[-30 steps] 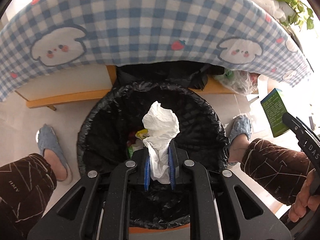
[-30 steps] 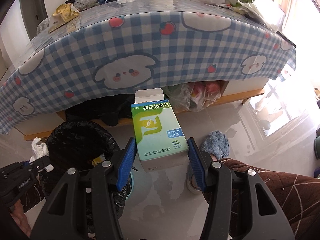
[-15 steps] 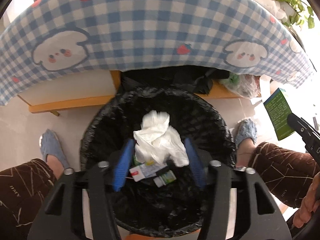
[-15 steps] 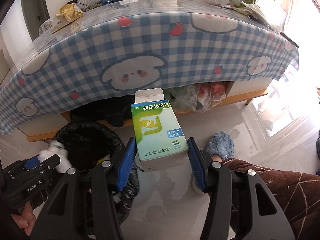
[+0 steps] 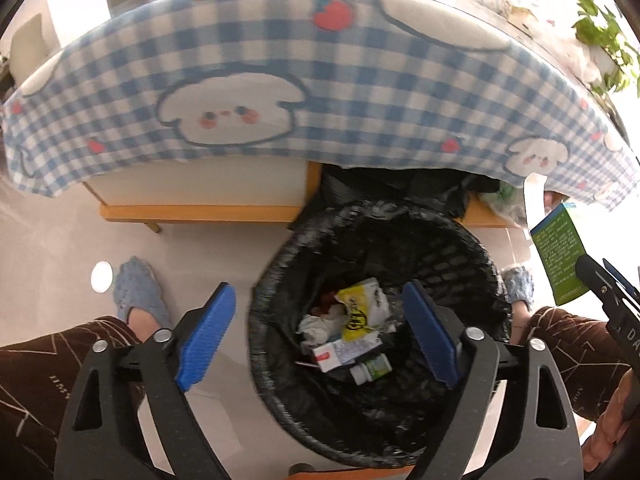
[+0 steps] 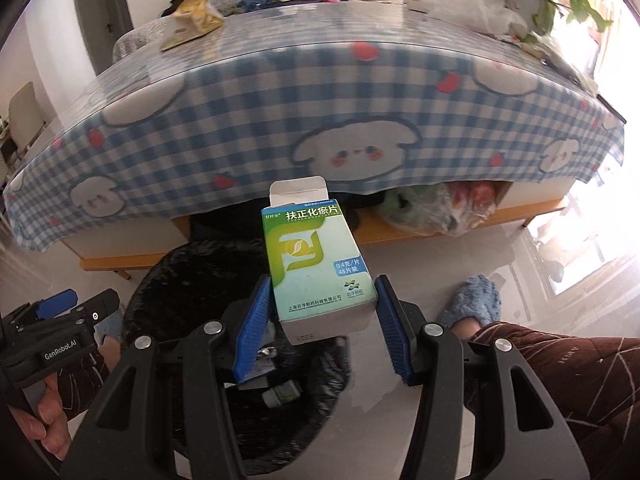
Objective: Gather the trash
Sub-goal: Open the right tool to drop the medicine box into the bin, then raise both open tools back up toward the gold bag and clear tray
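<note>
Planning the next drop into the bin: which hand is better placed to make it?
Right. The right gripper holds the green medicine box just above the black-lined bin; the left gripper has just opened and is empty.

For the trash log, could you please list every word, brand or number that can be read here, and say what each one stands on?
"扶正化瘀片": front of the green medicine box in the right gripper.
"0.4克/片 48片装": same front, lower right.
"GenRobot.AI": body of the left gripper, in the right wrist view.
"DA": partial, on the right gripper's body in the left wrist view.
Too small or blurred: the box's other print, its back panel, the yellow wrapper and white carton in the bin.
</note>
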The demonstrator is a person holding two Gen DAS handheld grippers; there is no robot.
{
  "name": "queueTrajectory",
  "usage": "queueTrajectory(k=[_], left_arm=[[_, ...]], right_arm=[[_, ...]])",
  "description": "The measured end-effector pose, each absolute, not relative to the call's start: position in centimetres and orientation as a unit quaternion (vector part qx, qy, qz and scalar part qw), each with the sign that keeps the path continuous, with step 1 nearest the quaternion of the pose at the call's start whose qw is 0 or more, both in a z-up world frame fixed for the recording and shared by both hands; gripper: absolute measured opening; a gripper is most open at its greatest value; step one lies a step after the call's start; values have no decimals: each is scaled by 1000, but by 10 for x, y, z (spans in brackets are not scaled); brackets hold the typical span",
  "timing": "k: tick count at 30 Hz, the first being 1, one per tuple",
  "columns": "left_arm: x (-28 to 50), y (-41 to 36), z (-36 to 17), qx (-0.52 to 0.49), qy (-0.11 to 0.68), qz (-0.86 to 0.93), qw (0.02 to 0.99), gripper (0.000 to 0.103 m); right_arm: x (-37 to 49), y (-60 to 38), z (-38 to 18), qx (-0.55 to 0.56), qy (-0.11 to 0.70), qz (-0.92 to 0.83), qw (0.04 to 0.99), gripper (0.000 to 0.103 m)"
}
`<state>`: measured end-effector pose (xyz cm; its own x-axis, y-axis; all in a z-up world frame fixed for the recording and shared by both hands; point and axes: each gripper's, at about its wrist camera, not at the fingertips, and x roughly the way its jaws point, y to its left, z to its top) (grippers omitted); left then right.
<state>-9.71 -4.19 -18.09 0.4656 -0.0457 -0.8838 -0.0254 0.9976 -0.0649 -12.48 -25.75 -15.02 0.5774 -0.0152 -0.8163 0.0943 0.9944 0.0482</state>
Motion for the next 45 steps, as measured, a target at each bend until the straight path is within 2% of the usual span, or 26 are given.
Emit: queueTrajectory(k=[8,21,30,38,45], left_arm=[[-101,-10,-176,-53,507,16,860,97],[-104,29,-182,-61,506,38,859,97],[-102,28,-185,-56,512,36,857,97],[-102,24,-182,-50,514,33,856,97],[-101,25,-171,-44,516,30,855,97]], right_arm=[[-120,-215,-155,29,465,0,885,50],[-114,-158,-173,7,479,38,877,50],[-116,-159,-181,14,491,36,870,51],[-115,-163,-175,2,493,29,870,80],[-109,-169,-149,-5,475,28,880,94]])
